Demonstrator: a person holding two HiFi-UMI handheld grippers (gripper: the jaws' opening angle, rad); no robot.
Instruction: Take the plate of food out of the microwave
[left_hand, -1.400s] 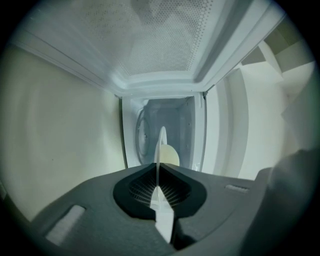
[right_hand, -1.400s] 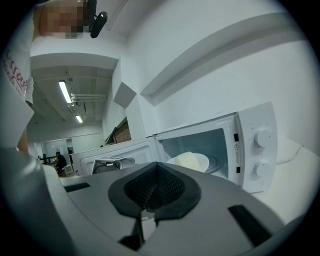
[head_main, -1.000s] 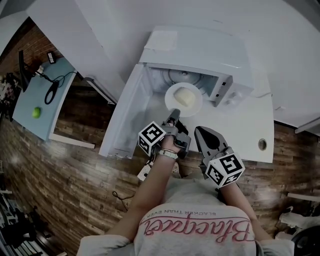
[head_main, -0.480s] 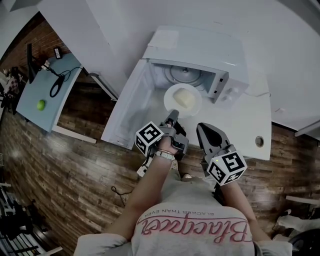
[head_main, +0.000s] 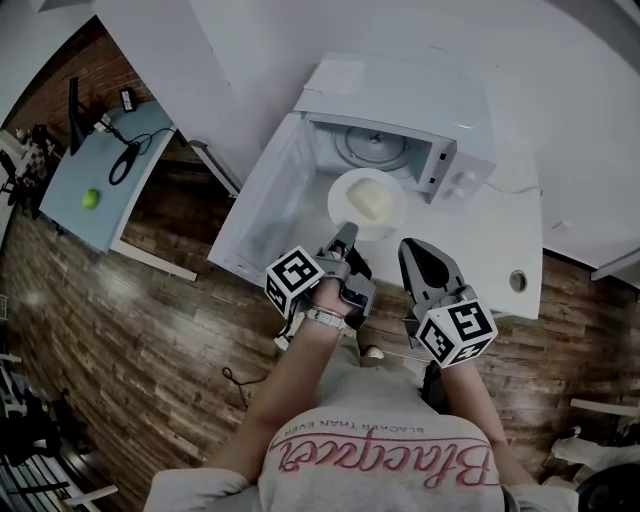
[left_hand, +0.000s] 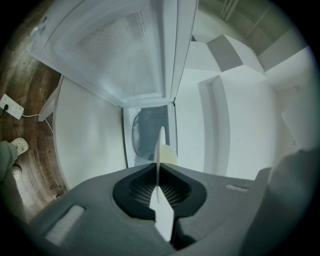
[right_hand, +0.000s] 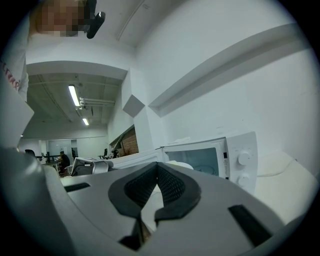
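Observation:
The white plate (head_main: 341, 196) with a pale mound of food (head_main: 371, 204) hangs level just outside the open microwave (head_main: 400, 100), over the white counter (head_main: 500, 250). My left gripper (head_main: 347, 233) is shut on the plate's near rim. In the left gripper view the plate (left_hand: 160, 145) shows edge-on, pinched between the pads of my left gripper (left_hand: 159, 172), with the food (left_hand: 169, 156) to its right. My right gripper (head_main: 412, 250) hovers to the right of the plate, shut and empty. Its jaws meet in the right gripper view (right_hand: 156, 172).
The microwave door (head_main: 262, 205) swings out to the left, and the bare glass turntable (head_main: 372, 148) lies inside. A cable hole (head_main: 517, 281) marks the counter's right side. A blue table (head_main: 70, 205) with a green ball (head_main: 92, 198) stands far left on wooden floor.
The left gripper has drawn the plate a little out of the microwave towards me, and more of the turntable shows. The right gripper has barely moved.

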